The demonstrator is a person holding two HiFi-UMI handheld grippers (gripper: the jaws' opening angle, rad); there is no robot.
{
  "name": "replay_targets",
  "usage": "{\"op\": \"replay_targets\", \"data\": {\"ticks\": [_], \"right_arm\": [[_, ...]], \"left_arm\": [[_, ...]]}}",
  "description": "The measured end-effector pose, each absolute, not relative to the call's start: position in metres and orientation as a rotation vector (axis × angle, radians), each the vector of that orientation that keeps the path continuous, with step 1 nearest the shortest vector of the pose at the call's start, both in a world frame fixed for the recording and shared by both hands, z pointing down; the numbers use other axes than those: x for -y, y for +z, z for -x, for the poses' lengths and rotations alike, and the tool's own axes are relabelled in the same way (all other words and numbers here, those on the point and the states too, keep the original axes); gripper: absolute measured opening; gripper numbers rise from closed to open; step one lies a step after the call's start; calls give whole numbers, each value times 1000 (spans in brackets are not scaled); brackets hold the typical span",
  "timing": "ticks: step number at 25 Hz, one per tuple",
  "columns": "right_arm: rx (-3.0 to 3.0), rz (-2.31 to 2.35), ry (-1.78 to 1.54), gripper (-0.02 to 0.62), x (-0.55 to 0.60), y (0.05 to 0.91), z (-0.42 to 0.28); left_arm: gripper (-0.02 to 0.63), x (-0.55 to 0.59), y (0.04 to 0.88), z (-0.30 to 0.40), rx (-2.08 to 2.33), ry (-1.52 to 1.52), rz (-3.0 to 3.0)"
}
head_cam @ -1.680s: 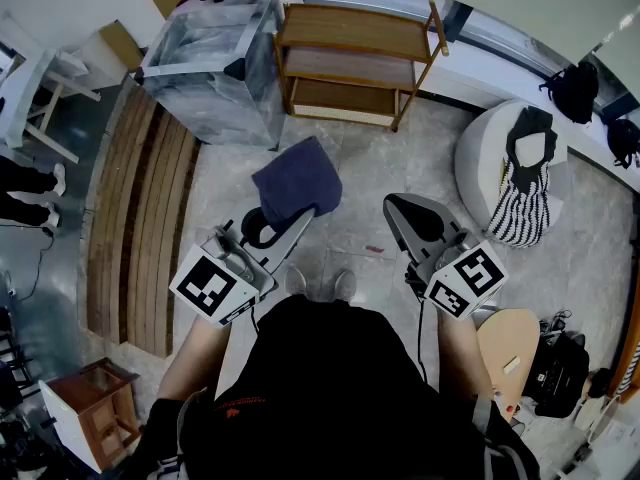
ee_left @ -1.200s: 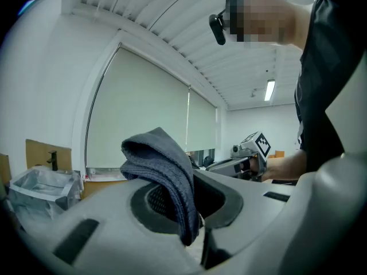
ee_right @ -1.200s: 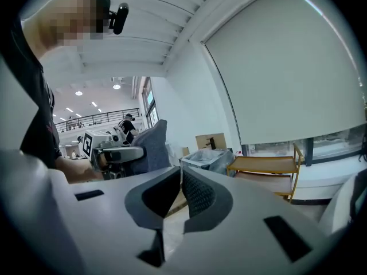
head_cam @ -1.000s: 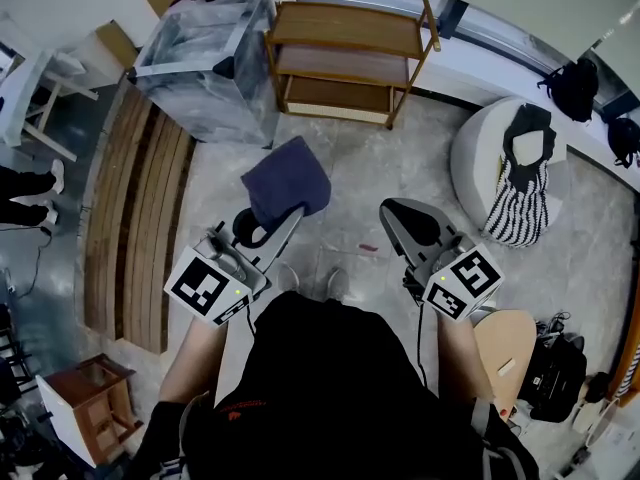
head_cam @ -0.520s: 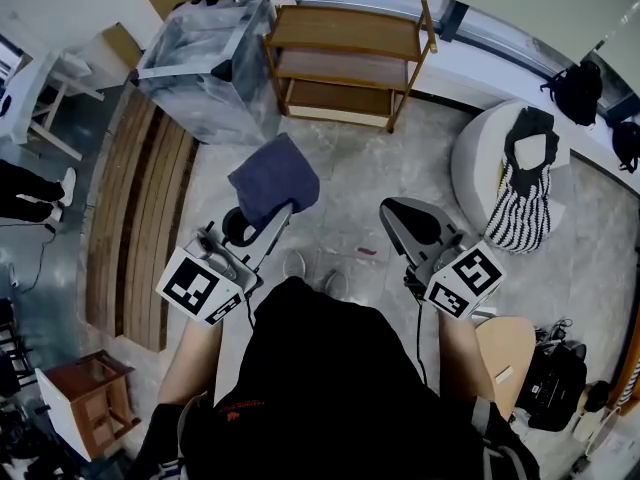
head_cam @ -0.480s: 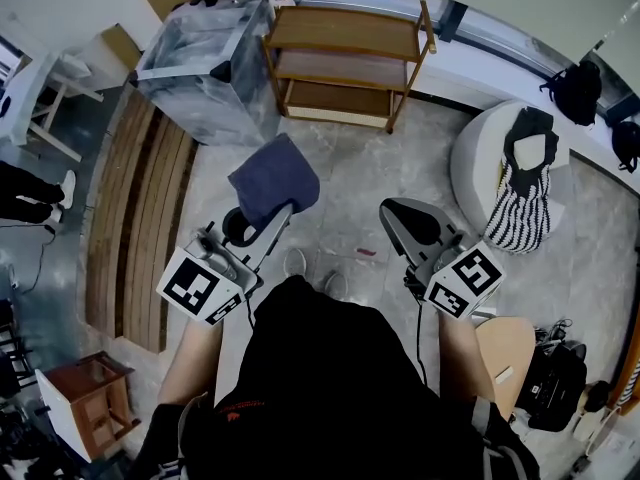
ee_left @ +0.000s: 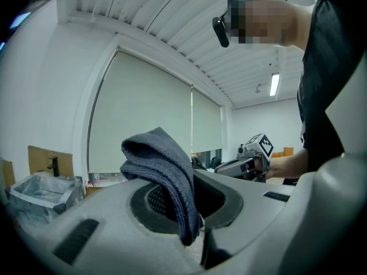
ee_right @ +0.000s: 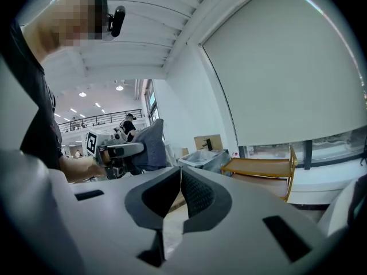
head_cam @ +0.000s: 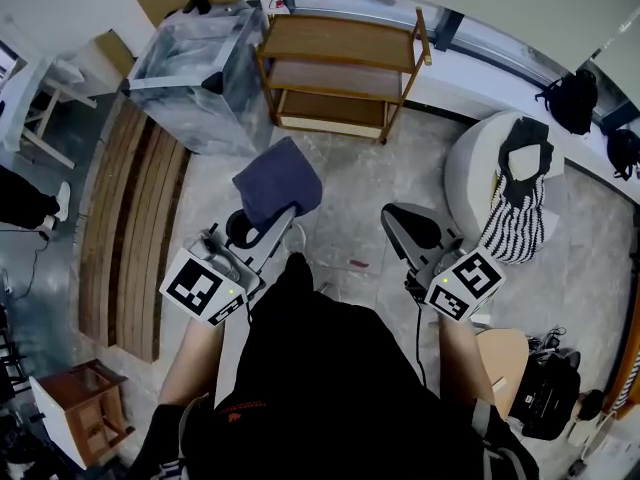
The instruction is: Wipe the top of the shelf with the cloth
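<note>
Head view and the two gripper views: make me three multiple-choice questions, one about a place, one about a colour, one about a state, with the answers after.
1. Where is the wooden shelf?
A) ahead of the person, apart from the cloth
B) directly under the cloth, touching it
C) behind the person

2. What colour is the cloth?
A) white
B) red
C) dark blue

3. How is the left hand-held gripper?
A) open and empty
B) shut on the cloth
C) lying on the floor

Answers:
1. A: the head view shows bare floor between the shelf and the cloth.
2. C: it looks dark blue in the head view.
3. B: the left gripper view shows the cloth pinched between the jaws and draped over them.
</note>
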State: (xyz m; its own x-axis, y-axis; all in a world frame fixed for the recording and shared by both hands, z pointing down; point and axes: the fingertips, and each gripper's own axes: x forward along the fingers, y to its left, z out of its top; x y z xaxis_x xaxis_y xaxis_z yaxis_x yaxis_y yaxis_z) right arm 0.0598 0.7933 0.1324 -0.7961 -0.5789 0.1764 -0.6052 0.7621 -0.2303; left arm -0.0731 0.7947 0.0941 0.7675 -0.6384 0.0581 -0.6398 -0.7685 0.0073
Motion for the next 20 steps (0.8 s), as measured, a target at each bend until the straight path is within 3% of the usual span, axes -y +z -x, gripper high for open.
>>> {"op": "replay_targets", "data": {"ticks": [20], "right_arm": [[2821,-935,527,6,-636,156,19]], "left_arm": [[57,-636,118,147,1044,92,-2866]]}}
